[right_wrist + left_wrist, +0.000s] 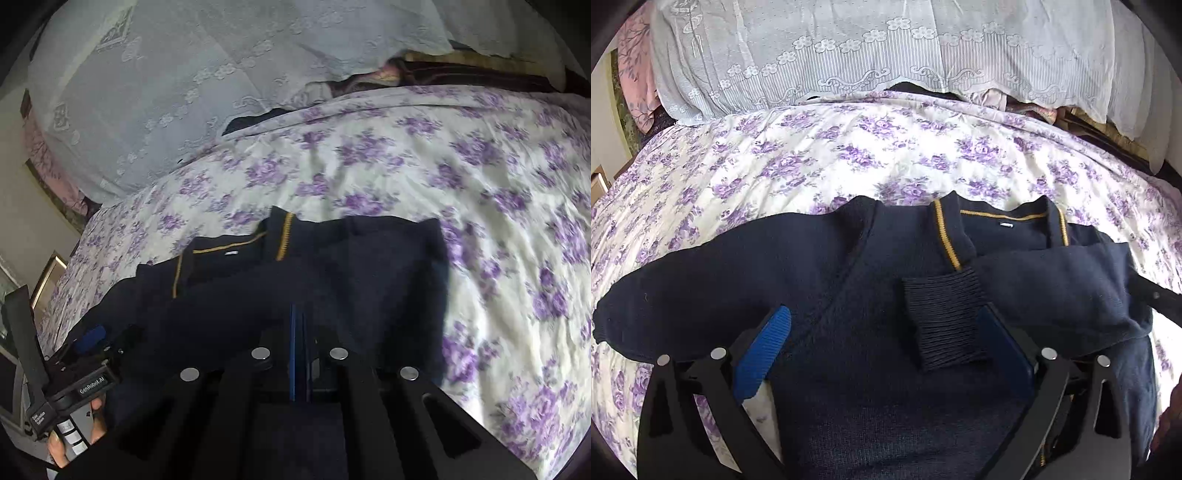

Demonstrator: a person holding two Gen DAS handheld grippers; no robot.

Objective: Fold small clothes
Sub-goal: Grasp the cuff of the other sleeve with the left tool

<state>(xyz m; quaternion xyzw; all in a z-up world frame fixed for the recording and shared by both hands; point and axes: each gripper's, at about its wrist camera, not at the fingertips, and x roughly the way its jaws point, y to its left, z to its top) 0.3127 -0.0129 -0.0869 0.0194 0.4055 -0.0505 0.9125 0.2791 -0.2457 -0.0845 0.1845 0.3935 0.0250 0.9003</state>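
A navy knit sweater (871,258) with a gold-striped collar (947,236) lies on the bed, collar away from me. One sleeve is folded across the chest, and its ribbed cuff (942,317) rests between the blue pads of my left gripper (884,314), which stands open just over the cloth. In the right wrist view the sweater (369,266) spreads out in front of my right gripper (301,317). Its pads are pressed together, with the sweater's right side gathered at their tips. My left gripper (92,341) shows at the sweater's far left.
A purple-flowered bedspread (849,155) covers the bed all round the sweater. A white lace cover (886,48) drapes over a pile along the far edge. Pink cloth (635,66) hangs at the far left. A hand (70,439) holds the left tool's handle.
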